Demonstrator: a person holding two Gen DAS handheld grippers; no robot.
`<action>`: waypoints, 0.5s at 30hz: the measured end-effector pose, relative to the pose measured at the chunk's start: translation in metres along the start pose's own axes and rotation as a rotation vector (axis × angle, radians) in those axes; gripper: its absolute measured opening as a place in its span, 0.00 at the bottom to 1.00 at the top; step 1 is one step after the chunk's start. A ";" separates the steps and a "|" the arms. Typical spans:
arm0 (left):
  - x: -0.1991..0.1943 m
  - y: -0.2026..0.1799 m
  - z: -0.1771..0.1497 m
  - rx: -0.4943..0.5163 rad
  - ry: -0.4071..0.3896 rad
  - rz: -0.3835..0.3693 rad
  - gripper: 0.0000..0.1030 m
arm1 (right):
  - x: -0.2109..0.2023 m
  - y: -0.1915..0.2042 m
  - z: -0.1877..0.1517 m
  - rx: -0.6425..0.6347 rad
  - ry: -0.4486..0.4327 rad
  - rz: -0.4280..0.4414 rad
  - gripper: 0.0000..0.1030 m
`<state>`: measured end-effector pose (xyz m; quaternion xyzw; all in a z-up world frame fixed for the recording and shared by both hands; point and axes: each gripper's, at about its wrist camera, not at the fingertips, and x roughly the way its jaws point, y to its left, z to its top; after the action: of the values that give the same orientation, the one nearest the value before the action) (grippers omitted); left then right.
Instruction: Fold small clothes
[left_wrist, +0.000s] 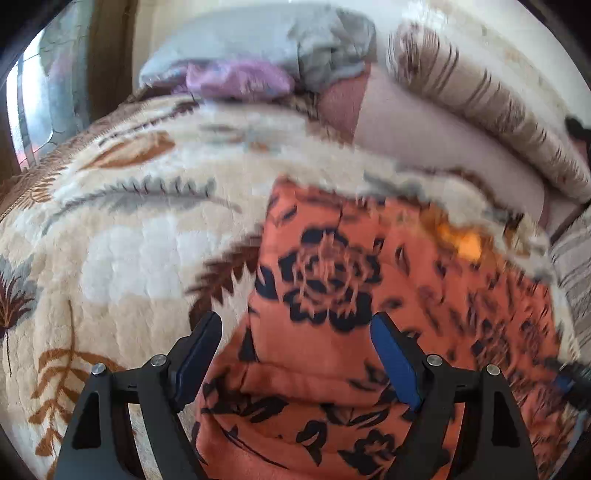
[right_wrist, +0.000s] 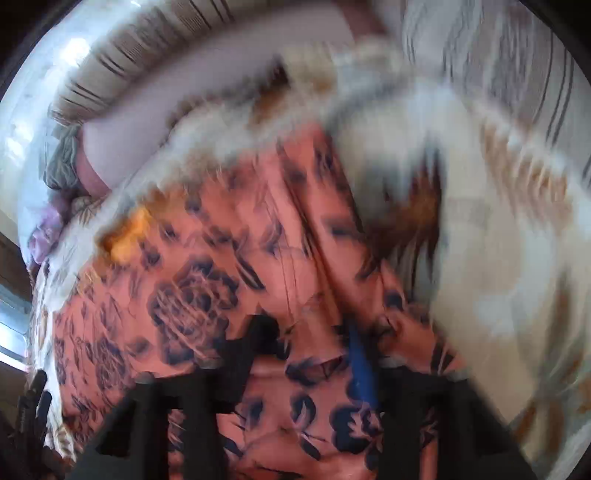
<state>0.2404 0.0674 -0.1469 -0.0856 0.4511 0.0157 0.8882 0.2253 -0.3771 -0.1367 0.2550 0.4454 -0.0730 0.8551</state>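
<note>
Left wrist view shows a leaf-print fleece blanket (left_wrist: 122, 236) carrying the orange floral garment (left_wrist: 332, 280) on its near right side, spread for folding, with left gripper (left_wrist: 295, 332) and right gripper (right_wrist: 310, 332) hovering, jaws apart, seemingly ready to grasp.

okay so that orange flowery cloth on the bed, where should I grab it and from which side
Probably the near folded edge of the orange floral garment, approached from this near side, pinching across the ridge. The fold there stands up from the leaf-print blanket, while the rest lies flat. The left gripper is open above it; the right gripper view is blurred.
</note>
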 end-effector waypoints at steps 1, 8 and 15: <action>0.004 -0.003 -0.003 0.029 0.010 0.019 0.81 | -0.008 -0.002 0.002 0.018 -0.001 0.005 0.54; -0.027 -0.002 0.010 -0.001 -0.140 0.034 0.81 | -0.066 0.025 0.036 -0.079 -0.179 0.049 0.70; -0.022 0.000 0.011 -0.007 -0.103 0.013 0.83 | 0.031 0.046 0.047 -0.100 0.082 0.122 0.75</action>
<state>0.2359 0.0699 -0.1227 -0.0849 0.4050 0.0273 0.9099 0.2941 -0.3578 -0.1215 0.2413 0.4666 0.0120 0.8508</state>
